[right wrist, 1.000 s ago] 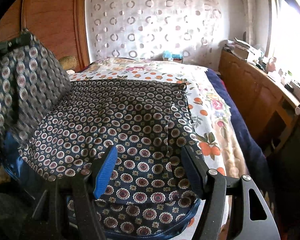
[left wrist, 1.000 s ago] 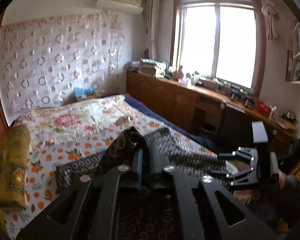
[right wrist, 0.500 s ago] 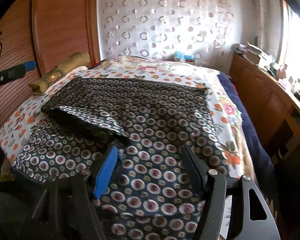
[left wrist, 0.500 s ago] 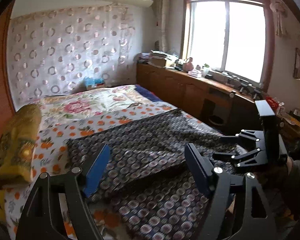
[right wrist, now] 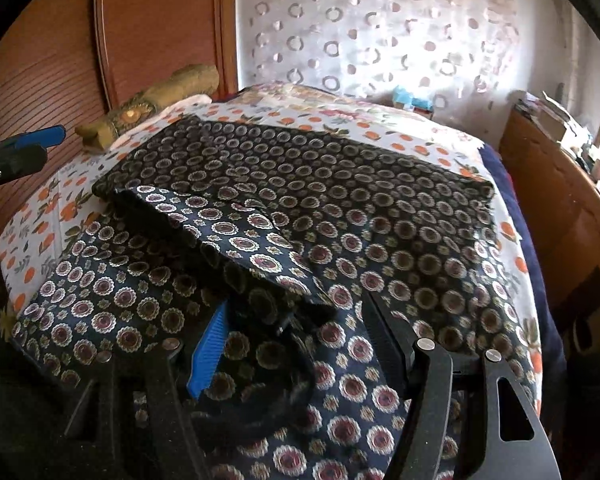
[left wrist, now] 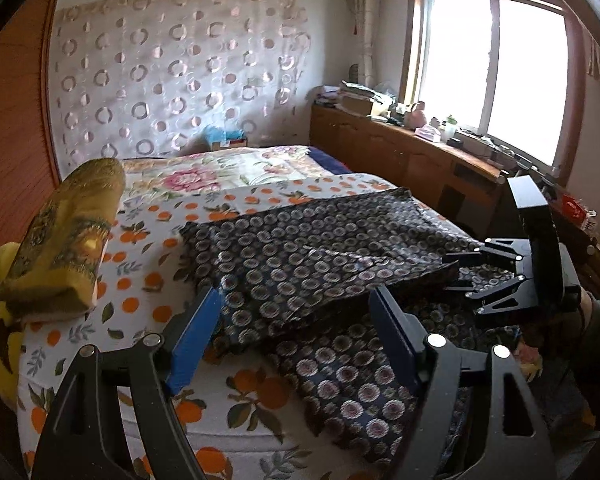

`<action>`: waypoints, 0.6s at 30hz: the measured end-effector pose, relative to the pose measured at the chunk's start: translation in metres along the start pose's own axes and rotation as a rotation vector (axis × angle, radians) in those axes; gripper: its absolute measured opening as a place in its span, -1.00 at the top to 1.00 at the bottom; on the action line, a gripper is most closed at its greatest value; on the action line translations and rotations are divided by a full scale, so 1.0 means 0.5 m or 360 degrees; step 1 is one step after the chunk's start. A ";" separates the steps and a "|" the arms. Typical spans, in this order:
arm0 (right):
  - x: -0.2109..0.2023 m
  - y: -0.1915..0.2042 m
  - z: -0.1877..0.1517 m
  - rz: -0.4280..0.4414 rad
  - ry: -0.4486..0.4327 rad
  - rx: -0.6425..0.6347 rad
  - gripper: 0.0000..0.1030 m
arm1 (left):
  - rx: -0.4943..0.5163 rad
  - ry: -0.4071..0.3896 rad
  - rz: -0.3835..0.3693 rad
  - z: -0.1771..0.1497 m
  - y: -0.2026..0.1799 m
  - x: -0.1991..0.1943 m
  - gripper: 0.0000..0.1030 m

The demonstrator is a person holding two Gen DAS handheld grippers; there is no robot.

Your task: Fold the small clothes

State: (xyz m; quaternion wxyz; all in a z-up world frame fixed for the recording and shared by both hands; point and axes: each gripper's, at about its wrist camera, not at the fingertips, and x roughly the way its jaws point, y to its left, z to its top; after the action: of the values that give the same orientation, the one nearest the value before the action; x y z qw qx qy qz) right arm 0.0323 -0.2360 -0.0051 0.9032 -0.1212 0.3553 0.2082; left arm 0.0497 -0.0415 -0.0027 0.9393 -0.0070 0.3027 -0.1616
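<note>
A dark navy garment [left wrist: 308,248] with round medallion print lies on the floral bed [left wrist: 148,280], its upper layer folded over the lower one [right wrist: 228,232]. My left gripper [left wrist: 296,300] hovers open just over the garment's near left edge, with nothing pressed between its blue pads. It also shows at the far left of the right wrist view as the left gripper [right wrist: 46,146]. My right gripper [right wrist: 296,306] is open low over the garment's near part, with cloth lying under and between its fingers but not pinched. In the left wrist view the right gripper [left wrist: 454,274] sits at the garment's right edge.
A yellow-green pillow [left wrist: 68,240] lies at the bed's left side against a wooden panel [right wrist: 148,32]. A long wooden cabinet [left wrist: 404,156] with clutter runs under the window on the right. A blue box [left wrist: 224,138] stands beyond the bed's far end.
The left gripper was shut on a raised edge of the garment, then opened and let it go. The cloth now lies folded flat, and both grippers have sunk closer to it.
</note>
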 end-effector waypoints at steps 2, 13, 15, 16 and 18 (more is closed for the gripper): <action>0.008 0.007 0.005 0.0043 0.0011 -0.0031 -0.07 | -0.0006 0.0009 0.0014 -0.004 0.004 0.002 -0.51; -0.038 0.024 0.023 0.0092 -0.0190 -0.0065 0.93 | -0.0031 0.0023 0.0038 -0.020 0.021 0.003 -0.51; -0.064 0.023 0.025 0.0098 -0.0259 -0.0047 0.93 | -0.0037 0.0021 0.0043 -0.021 0.023 0.003 -0.51; -0.078 0.022 0.025 0.0089 -0.0291 -0.0036 0.93 | -0.0039 0.0021 0.0045 -0.021 0.024 0.002 -0.51; -0.101 0.017 0.024 0.0083 -0.0333 -0.0017 0.94 | -0.0042 0.0021 0.0043 -0.020 0.026 0.002 -0.51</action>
State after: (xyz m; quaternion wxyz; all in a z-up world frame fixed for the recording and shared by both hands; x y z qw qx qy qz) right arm 0.0021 -0.2388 0.0382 0.9289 -0.0943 0.2609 0.2452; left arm 0.0485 -0.0286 -0.0129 0.9391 -0.0142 0.3111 -0.1451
